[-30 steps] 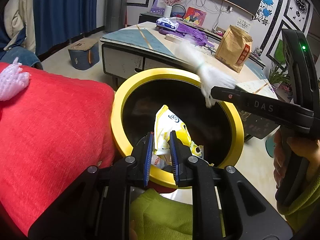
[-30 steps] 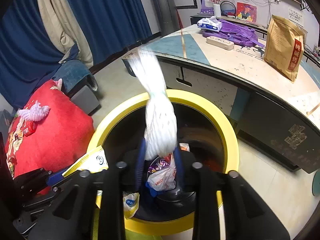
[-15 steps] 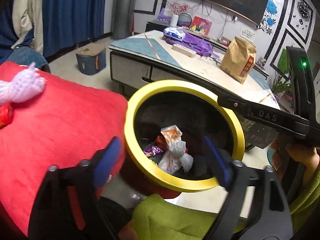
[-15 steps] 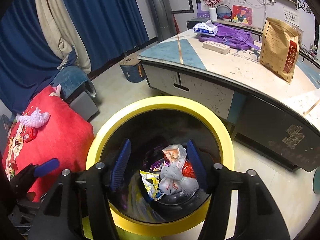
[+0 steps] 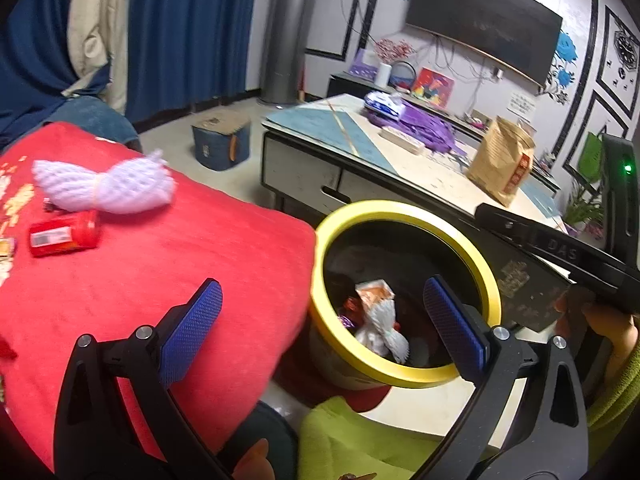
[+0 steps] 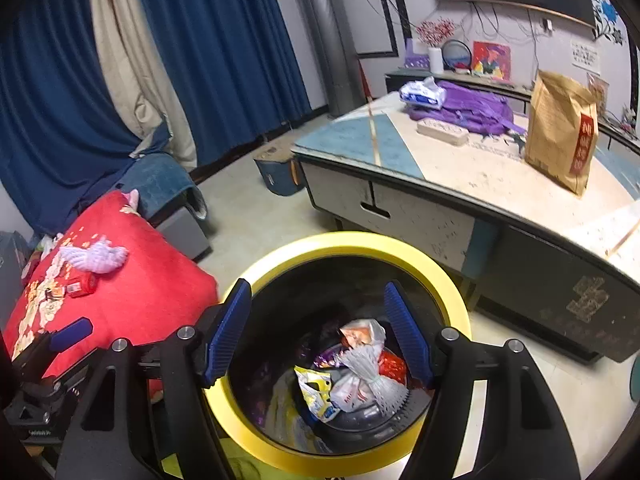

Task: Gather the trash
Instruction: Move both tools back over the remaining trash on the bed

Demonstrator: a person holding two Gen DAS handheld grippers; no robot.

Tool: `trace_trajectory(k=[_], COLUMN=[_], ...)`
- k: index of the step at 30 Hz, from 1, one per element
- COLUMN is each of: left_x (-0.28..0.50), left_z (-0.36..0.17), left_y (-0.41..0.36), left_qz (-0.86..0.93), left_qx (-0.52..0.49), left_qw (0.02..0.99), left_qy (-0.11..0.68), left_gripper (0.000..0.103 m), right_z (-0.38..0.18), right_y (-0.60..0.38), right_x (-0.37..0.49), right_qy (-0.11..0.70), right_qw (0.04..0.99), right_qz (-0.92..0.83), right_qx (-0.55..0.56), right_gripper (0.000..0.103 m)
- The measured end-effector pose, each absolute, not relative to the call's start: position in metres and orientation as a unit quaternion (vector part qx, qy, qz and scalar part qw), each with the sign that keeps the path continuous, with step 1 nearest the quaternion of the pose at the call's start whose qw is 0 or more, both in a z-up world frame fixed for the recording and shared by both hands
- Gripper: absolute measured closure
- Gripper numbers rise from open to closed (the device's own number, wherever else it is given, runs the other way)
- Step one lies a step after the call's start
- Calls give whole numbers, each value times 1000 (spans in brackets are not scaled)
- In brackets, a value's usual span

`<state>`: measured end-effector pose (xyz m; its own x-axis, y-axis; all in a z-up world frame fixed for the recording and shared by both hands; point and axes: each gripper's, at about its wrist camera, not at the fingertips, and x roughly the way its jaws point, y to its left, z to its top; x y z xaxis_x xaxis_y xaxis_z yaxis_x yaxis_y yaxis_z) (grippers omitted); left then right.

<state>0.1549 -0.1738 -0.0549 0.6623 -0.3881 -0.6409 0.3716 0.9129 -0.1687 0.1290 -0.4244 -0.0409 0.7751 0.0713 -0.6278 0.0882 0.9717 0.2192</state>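
Note:
A yellow-rimmed black bin (image 5: 492, 288) (image 6: 452, 292) stands beside a red cushion (image 5: 168, 264) (image 6: 140, 292). It holds a white foam net (image 6: 372, 380) (image 5: 384, 328), a yellow wrapper (image 6: 316, 390) and other wrappers. My left gripper (image 5: 324, 332) is open and empty over the cushion's edge and the bin's near rim. My right gripper (image 6: 318, 336) is open and empty above the bin. On the cushion lie another white foam net (image 5: 108, 186) (image 6: 94, 256) and a red can (image 5: 64, 234) (image 6: 82, 286).
A low table (image 5: 340, 132) (image 6: 460, 176) behind the bin carries a brown paper bag (image 5: 502, 160) (image 6: 562, 136), a purple bag (image 6: 468, 114) and a tissue pack (image 6: 422, 94). A small blue box (image 5: 220, 146) (image 6: 280, 174) sits on the floor. Blue curtains hang at the back left.
Both grippers opened. The yellow wrapper and the white foam net dropped into the bin. My left gripper pulled back and swung left, bringing the cushion's net and can into view.

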Motion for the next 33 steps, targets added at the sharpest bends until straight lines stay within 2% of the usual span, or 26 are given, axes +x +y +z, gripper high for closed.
trace_trajectory(k=[12,21,33], left_x=[138,124,117], left_z=[-29,-8,3], left_y=[-136,-106,-69], left_qz=[-164,-128,-88], left_qx=[-34,-47,-68], left_qw=[935,954,963], left_qy=[312,268,247], left_gripper=[10,10,10], right_z=[-3,12,24], right_y=[-380,-344,-295], right_x=[111,99,82], right_qy=[287,274,258], right_qw=[952,955,952], right_qz=[59,101,163], right_qx=[85,62,28], right_gripper=[29,28,28])
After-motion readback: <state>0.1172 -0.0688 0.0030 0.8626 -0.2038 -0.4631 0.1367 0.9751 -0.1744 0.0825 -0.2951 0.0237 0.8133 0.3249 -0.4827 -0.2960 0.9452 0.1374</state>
